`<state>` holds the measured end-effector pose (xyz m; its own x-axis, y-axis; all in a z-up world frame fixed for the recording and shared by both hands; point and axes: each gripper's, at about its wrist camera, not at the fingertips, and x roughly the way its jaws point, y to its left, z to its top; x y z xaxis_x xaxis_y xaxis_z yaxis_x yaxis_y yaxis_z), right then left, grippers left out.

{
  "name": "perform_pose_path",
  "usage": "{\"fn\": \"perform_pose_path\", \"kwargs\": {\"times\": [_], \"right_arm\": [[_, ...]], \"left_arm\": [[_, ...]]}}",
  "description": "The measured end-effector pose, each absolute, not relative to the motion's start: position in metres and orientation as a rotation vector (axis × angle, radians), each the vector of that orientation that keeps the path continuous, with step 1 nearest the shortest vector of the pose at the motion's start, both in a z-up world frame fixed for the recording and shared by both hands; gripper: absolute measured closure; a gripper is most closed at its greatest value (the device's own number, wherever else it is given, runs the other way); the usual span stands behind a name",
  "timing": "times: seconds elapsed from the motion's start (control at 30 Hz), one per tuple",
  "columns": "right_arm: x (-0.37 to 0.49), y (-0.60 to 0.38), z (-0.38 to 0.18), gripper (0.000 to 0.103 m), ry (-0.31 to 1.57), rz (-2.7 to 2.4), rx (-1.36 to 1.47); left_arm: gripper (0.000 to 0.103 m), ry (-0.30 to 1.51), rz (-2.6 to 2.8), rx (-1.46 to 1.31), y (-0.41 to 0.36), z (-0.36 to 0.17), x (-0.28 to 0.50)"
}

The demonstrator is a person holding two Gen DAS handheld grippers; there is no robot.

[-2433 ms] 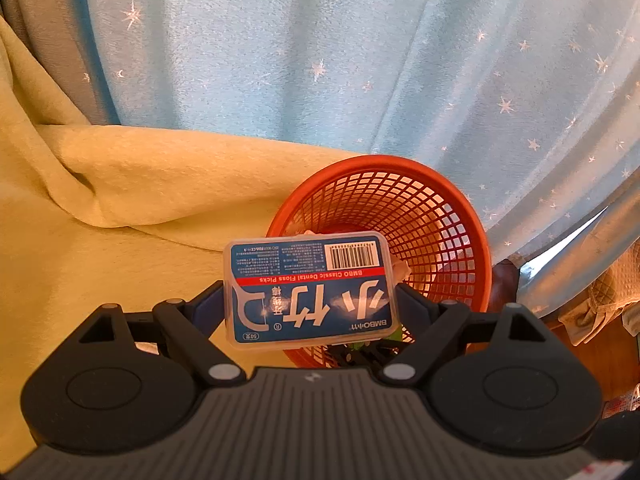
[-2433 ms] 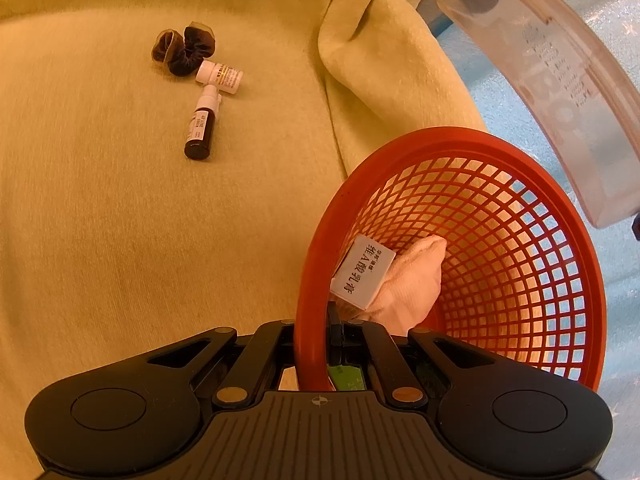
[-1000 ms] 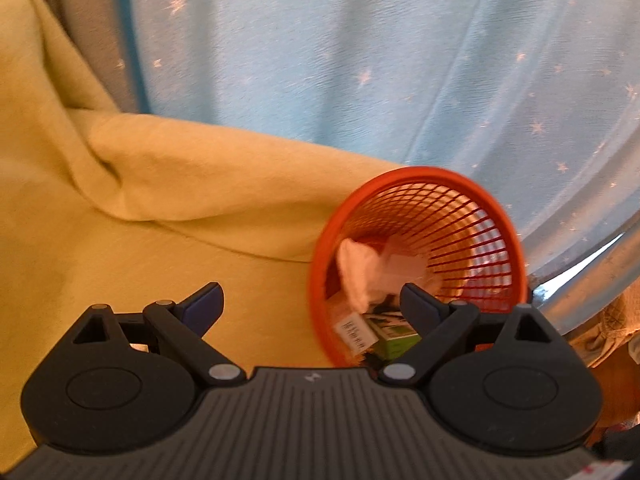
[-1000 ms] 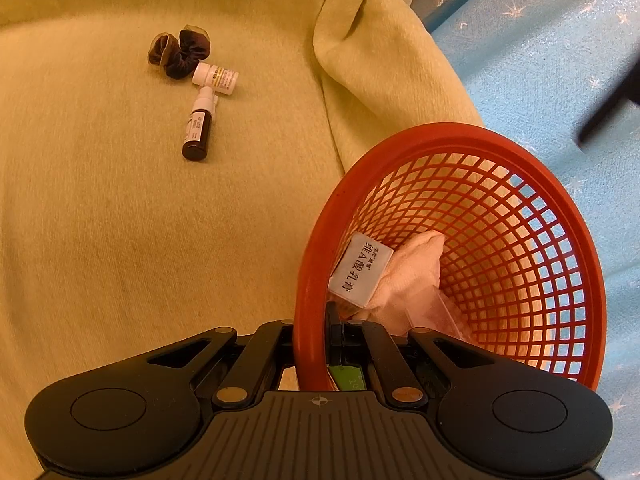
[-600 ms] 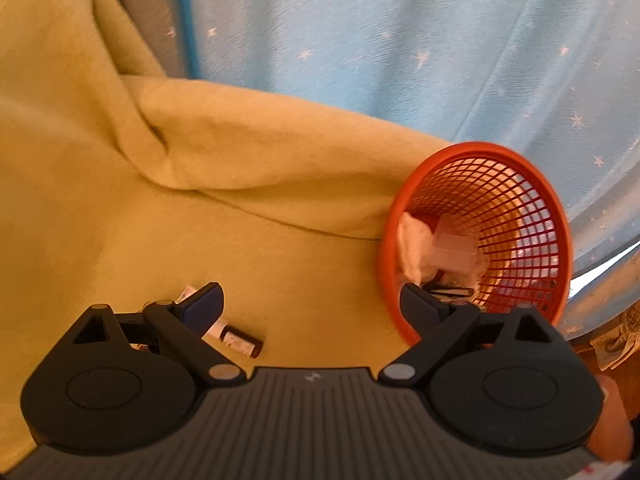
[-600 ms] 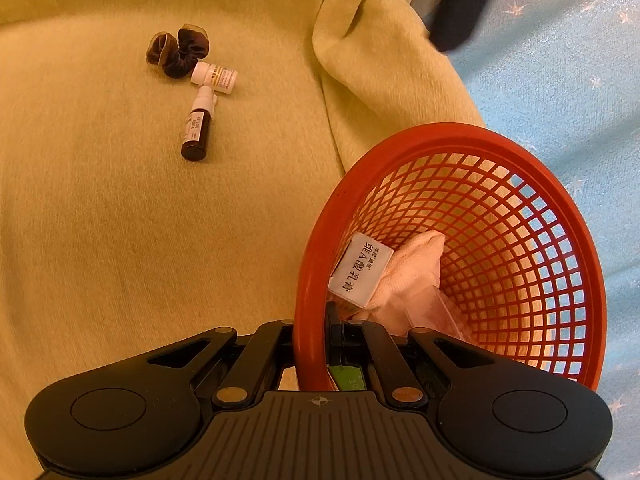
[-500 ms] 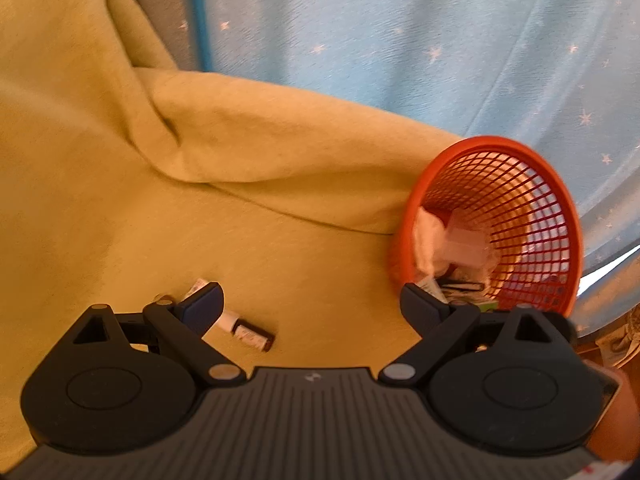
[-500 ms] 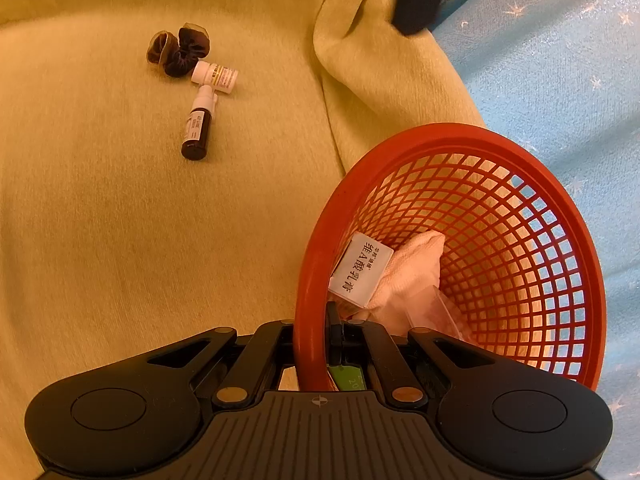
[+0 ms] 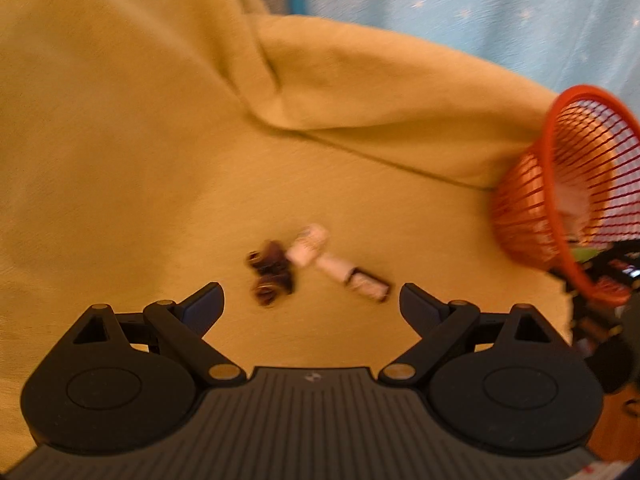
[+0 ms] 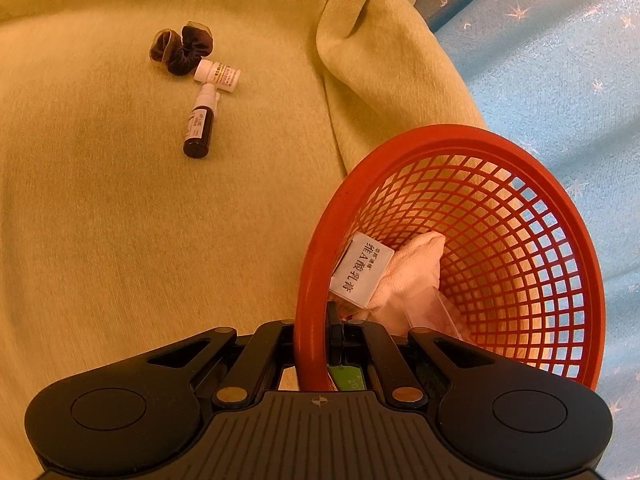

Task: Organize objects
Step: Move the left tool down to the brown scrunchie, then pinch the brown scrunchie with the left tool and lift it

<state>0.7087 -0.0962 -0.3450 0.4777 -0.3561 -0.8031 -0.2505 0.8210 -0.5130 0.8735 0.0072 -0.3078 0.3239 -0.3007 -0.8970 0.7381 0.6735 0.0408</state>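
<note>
Three small items lie loose on a soft yellow-green blanket (image 10: 100,240), well away from the red mesh basket (image 10: 560,280): a ruffled dark scrunchie (image 10: 182,50), a white capped bottle (image 10: 218,74) touching it, and a slim dark spray bottle (image 10: 200,128) just beside. The left gripper (image 9: 312,304) hangs empty, fingers spread wide, facing them. The right gripper (image 10: 316,332) pinches the basket's smooth rim, tilting it. The round bottles may roll on the plush fabric, and the tilted basket's box and cloth could spill.
</note>
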Motion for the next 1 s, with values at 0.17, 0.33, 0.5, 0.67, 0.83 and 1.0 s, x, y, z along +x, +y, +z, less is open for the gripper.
{"fn": "perform_pose_path", "kwargs": {"times": [0.17, 0.33, 0.5, 0.67, 0.83, 1.0], "right_arm": [[0.709, -0.096, -0.345, 0.103, 1.091, -0.073, -0.636], [0.707, -0.096, -0.345, 0.103, 1.094, -0.081, -0.629], [0.707, -0.096, -0.346, 0.103, 1.088, -0.075, -0.637], [0.708, -0.096, -0.346, 0.103, 1.083, -0.073, -0.643], [0.710, -0.095, -0.347, 0.103, 1.074, -0.073, -0.644], [0.711, -0.094, -0.347, 0.103, 1.070, -0.079, -0.636]], "left_arm": [[0.017, 1.031, -0.687, 0.504, 0.019, -0.325, 0.893], [0.022, 1.045, -0.695, 0.520, 0.020, -0.347, 0.903], [0.029, 1.069, -0.705, 0.524, 0.019, -0.369, 0.909], [0.035, 1.092, -0.690, 0.482, 0.020, -0.390, 0.917], [0.043, 1.107, -0.680, 0.466, 0.018, -0.411, 0.923], [0.047, 1.118, -0.667, 0.444, 0.017, -0.425, 0.930]]}}
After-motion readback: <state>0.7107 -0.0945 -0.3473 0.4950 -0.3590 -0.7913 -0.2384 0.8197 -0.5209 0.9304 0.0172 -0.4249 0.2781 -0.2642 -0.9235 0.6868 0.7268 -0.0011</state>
